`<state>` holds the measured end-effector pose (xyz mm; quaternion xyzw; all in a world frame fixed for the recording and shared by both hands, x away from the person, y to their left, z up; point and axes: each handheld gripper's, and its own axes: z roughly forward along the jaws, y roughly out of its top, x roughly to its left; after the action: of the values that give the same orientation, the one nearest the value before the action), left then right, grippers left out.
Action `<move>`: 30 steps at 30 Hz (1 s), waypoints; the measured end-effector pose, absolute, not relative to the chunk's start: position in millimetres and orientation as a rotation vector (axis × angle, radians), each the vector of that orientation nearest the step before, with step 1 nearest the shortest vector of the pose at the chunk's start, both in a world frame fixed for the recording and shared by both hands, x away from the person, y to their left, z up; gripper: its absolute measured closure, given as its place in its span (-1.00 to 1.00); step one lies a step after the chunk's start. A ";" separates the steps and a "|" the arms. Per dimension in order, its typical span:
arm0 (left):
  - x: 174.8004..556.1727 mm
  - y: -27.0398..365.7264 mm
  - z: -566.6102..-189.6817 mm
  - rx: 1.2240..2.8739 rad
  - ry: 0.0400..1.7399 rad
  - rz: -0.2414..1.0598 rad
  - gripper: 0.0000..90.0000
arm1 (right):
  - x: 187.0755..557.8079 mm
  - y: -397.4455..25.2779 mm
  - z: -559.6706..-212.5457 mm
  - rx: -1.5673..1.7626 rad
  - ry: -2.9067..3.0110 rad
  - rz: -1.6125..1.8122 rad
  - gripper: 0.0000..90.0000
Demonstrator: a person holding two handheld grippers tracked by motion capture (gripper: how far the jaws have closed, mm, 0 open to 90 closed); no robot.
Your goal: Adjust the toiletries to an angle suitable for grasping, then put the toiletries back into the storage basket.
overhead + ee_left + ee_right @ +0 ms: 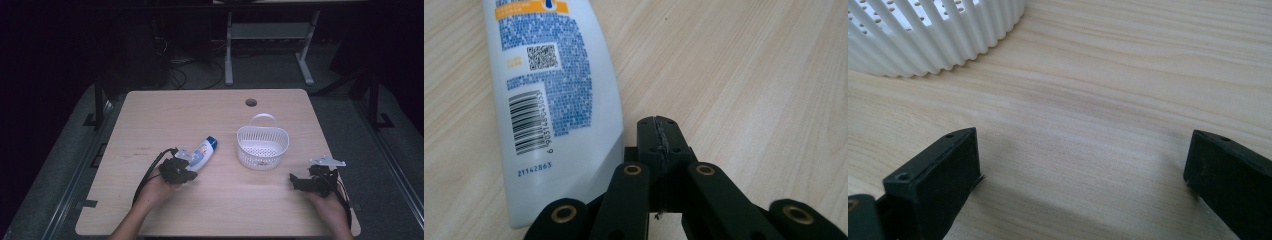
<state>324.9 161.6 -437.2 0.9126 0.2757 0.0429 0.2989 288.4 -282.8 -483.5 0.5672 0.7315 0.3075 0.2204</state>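
left hand-held gripper (659,137) clenched empty beside bottle (549,100) | right hand-held gripper (1083,170) released near basket (933,35) | risk: clenched jaws nudge bottle, rolling it away

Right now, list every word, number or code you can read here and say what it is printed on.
"21142863", on the white bottle below its barcode.
"6 90314804505", roughly, beside the barcode; digits uncertain.
QR code and blue fine print on the bottle: too small to read.
Basket, table: no text.

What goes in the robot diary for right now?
left tool shut, beside bottle | right tool open, empty | basket empty
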 end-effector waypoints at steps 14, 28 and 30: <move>334.7 169.0 -419.8 2.297 0.821 0.196 0.01 | 288.0 -282.5 -483.5 1.572 2.018 0.850 -0.98; 369.5 162.6 -411.9 2.288 0.885 0.219 -0.50 | 287.6 -282.6 -483.6 1.570 2.019 0.849 -0.98; 372.5 160.3 -410.5 2.290 0.893 0.223 -0.56 | 287.6 -282.7 -483.6 1.569 2.020 0.849 -0.98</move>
<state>372.5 160.3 -410.5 0.8757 0.3414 0.0854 0.3305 287.6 -282.7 -483.6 0.5676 0.7310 0.3072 0.2215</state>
